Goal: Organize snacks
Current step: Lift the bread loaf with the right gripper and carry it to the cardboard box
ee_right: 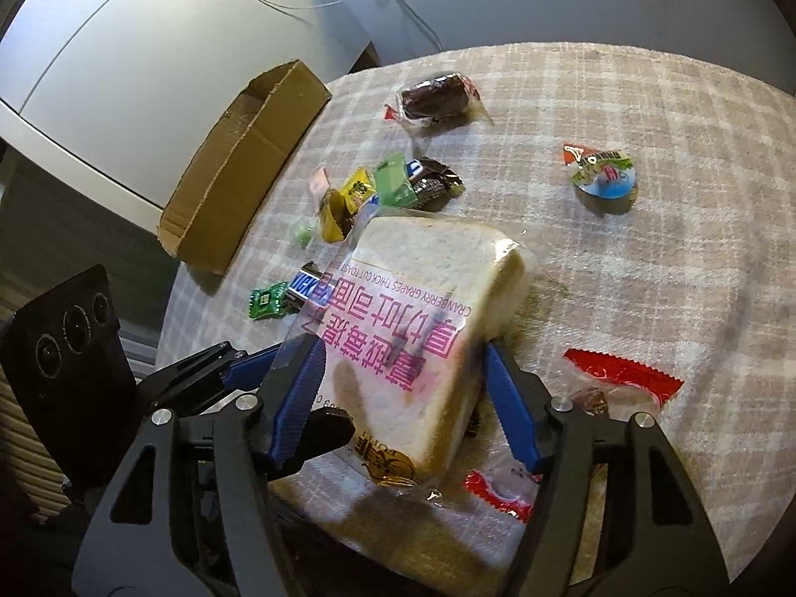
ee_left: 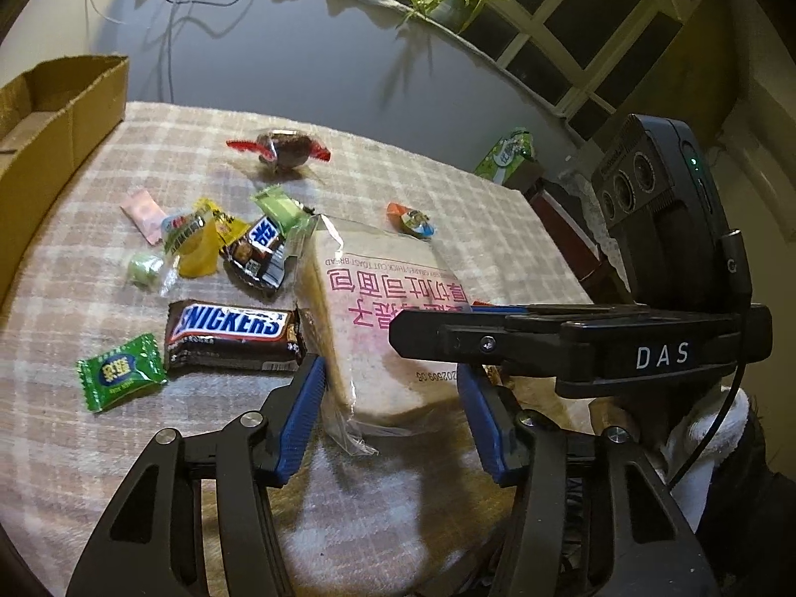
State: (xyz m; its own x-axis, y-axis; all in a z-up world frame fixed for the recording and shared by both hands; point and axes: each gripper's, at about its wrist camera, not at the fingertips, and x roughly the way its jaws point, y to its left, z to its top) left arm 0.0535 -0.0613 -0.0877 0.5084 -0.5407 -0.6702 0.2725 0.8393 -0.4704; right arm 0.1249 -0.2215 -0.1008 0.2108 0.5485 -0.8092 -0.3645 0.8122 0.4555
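Both tongs straddle the clear-wrapped thick white toast slice (ee_left: 378,308) on the checked-cloth table (ee_left: 447,189): left tongs (ee_left: 393,418) and right tongs (ee_right: 398,398) half-spread, blue pads beside its edges; grip unclear. Brown Snickers bar (ee_left: 231,336) just left.

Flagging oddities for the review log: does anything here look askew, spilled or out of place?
The bagged toast bread sits tilted, one end raised between both grippers rather than flat on the plaid cloth. Small sweets lie in a loose heap beside the Snickers bar, while the cardboard box shows nothing inside. No spill or damage.
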